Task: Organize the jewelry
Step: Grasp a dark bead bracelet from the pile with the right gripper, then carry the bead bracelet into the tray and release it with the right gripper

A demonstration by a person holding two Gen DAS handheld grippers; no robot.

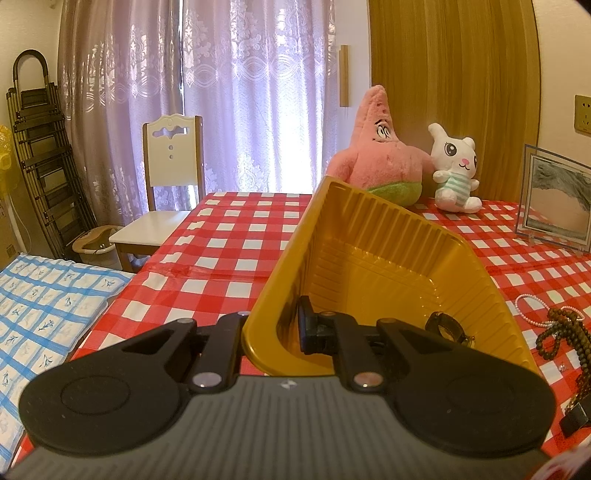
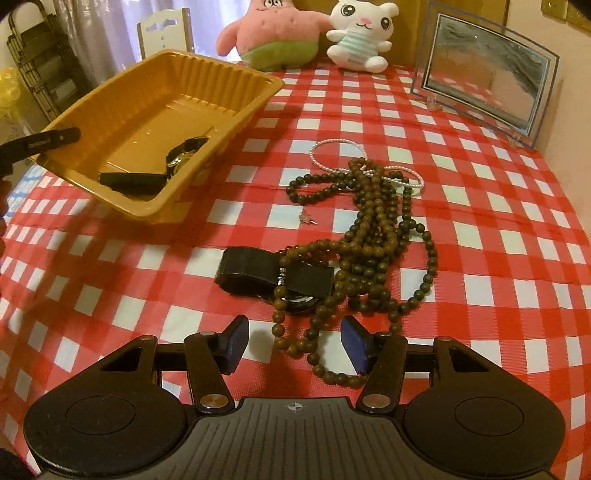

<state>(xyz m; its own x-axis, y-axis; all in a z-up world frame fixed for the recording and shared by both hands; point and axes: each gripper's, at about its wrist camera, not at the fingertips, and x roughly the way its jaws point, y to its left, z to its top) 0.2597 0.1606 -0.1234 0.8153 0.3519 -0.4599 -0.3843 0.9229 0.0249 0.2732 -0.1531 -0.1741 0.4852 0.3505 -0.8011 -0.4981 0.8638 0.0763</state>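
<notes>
My left gripper (image 1: 271, 332) is shut on the near wall of a yellow plastic tray (image 1: 369, 229), one finger inside and one outside. The tray (image 2: 236, 110) hangs tilted above the checked cloth, and a watch (image 2: 183, 157) lies in its low corner. My right gripper (image 2: 295, 343) stands open low over the table, with a loop of the brown bead necklace (image 2: 369, 236) between its blue pads (image 2: 236, 343), untouched. A black-strapped watch (image 2: 258, 273) lies tangled under the beads. A pearl bracelet (image 2: 332, 147) and a small silver piece (image 2: 306, 219) lie beyond.
A pink plush star (image 2: 277, 33) and a white plush rabbit (image 2: 362, 33) stand at the far table edge. A glass picture frame (image 2: 487, 70) stands at the back right. A white chair (image 1: 166, 192) stands left of the table, with a blue-patterned bed below it.
</notes>
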